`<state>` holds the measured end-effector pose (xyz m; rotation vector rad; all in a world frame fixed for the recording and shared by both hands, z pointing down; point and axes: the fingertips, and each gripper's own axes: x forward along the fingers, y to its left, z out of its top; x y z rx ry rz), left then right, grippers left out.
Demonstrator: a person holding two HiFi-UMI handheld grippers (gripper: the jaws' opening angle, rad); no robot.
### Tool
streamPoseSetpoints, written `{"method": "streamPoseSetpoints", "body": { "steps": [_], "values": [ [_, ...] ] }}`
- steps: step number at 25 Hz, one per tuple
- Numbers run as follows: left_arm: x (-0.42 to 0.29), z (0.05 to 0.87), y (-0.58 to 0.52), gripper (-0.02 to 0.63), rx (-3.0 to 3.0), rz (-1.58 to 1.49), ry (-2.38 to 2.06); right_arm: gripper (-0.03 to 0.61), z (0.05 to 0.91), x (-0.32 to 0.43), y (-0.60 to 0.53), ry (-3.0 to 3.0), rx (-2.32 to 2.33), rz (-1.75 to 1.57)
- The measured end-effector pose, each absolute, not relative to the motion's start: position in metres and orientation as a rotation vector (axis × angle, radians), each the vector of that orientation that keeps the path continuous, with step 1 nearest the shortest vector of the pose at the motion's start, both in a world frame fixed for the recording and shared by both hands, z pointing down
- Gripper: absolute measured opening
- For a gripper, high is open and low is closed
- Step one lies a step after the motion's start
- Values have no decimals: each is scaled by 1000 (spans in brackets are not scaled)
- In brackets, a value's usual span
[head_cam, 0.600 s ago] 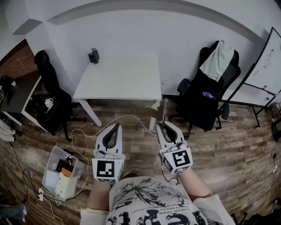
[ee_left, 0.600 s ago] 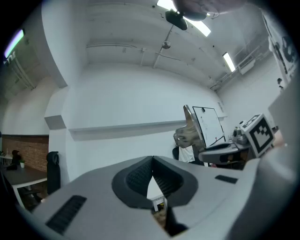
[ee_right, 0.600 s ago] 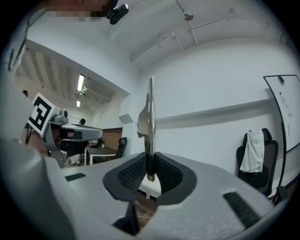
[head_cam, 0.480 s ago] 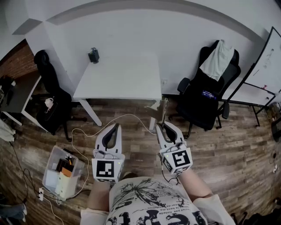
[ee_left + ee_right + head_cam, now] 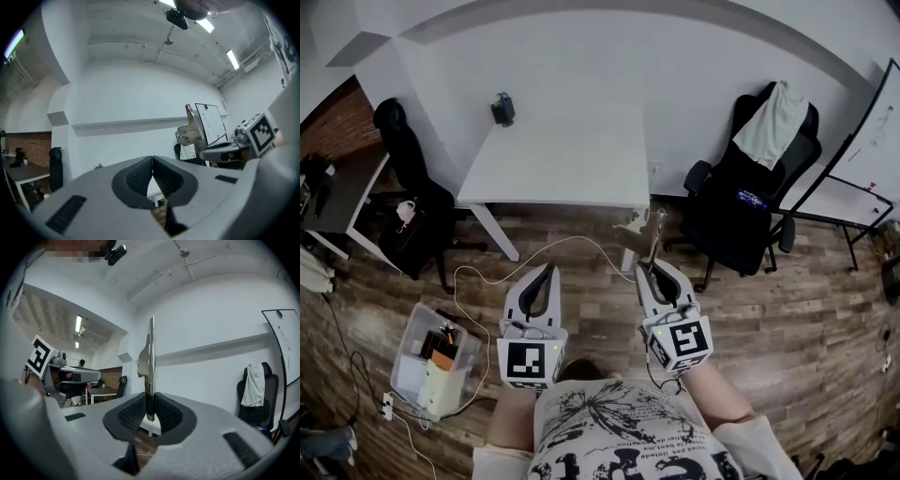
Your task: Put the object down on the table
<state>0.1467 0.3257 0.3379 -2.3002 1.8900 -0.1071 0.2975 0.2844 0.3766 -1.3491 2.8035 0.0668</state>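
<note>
Transport stage of the placement: the right gripper pinches a thin metal object by its lower end, and the blade stands upright above the jaws. The left gripper has its jaws pressed together on nothing. Both hang over the wood floor, well short of the white tabletop, which carries a small dark item at its far left corner. The next move likely calls for stepping forward, lowering the object onto the tabletop, then spreading the jaws.
</note>
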Motion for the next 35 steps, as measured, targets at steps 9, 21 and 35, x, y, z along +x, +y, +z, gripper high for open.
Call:
{"method": "streamPoseSetpoints", "body": {
  "steps": [9,21,35],
  "values": [
    [105,354,293,12,-2271,-100,2014,51,389,269,249,2859,-1334,26],
    [-16,362,157,12,-2367,-82,1904,51,406,152,115,2818,-1470,-29],
    [-143,355,-9,12,-2533,-135,1757,51,410,30,-34,2736,-1671,-118]
  ]
}}
